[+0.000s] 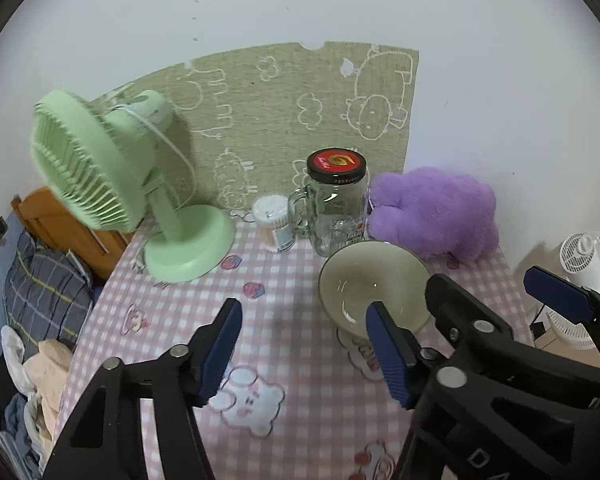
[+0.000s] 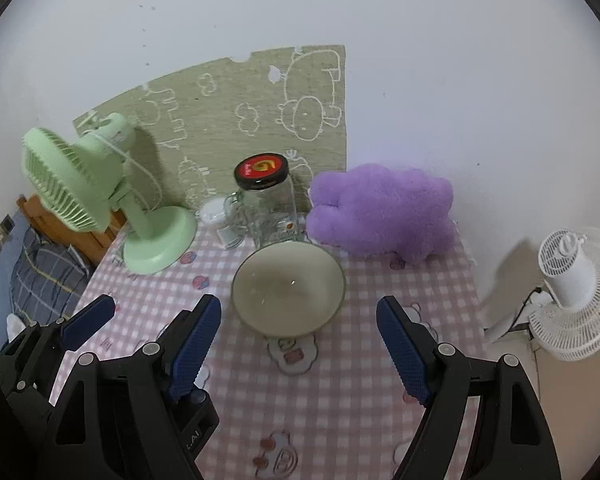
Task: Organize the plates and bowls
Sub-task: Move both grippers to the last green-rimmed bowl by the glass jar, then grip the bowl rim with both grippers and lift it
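Two hand-held grippers, left (image 1: 302,350) and right (image 2: 300,344), hover spread and empty over the checked surface (image 2: 340,400). Between the right one's fingers, further back, sits the bowl (image 2: 288,290), upright before the jar (image 2: 270,208), seemingly lined up for a rim grasp.

One bowl (image 2: 288,290), one jar (image 2: 269,204), two fans (image 2: 100,196), one plush toy (image 2: 380,210).

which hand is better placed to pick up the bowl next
Probably the right. In its own view the bowl sits just ahead of the open right gripper, nearly centred between the jaws. From the left gripper the bowl lies off to the right, beyond its right-hand finger. Both are empty.
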`<state>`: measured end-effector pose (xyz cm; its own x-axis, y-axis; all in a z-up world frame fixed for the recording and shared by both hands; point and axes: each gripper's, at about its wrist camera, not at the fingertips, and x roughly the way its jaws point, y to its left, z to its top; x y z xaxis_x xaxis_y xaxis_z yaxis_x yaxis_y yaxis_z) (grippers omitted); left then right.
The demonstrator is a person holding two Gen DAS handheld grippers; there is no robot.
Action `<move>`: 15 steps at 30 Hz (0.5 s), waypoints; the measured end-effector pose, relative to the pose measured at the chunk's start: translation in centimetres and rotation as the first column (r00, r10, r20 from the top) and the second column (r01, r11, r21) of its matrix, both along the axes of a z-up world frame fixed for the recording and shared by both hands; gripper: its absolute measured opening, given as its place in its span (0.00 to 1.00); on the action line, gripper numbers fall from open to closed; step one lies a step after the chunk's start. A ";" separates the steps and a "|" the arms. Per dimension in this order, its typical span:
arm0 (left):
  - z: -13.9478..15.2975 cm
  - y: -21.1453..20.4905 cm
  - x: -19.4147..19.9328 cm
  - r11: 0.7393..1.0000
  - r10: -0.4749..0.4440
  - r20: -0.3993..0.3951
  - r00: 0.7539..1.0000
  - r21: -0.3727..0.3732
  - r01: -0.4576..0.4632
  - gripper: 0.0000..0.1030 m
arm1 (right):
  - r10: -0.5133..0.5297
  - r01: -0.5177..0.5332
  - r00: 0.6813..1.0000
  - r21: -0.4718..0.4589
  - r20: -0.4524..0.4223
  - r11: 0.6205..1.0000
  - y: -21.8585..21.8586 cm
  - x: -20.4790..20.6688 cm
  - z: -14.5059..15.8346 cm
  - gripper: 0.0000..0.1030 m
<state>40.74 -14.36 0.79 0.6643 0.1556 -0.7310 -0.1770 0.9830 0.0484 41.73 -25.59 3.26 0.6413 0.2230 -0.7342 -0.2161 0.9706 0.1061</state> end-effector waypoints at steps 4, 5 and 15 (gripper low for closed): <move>-1.2 0.3 2.2 1.000 0.000 -0.014 1.000 -0.004 0.000 0.60 | -0.016 0.016 1.000 0.009 -0.014 1.000 0.0 2.6 -1.6 0.80; -1.6 0.4 2.7 1.000 0.002 -0.016 1.000 0.001 -0.002 0.60 | -0.019 0.020 1.000 0.008 -0.015 1.000 0.0 3.2 -2.0 0.80; -6.2 0.8 6.7 1.000 -0.007 -0.061 0.998 -0.013 0.006 0.57 | -0.065 0.065 0.997 -0.013 -0.049 0.998 0.4 7.5 -6.4 0.74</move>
<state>47.41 -13.61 -5.37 0.6197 0.1420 -0.7719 -0.1677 0.9847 0.0465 49.22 -25.20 -3.18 0.6167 0.1732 -0.7679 -0.1472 0.9837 0.1037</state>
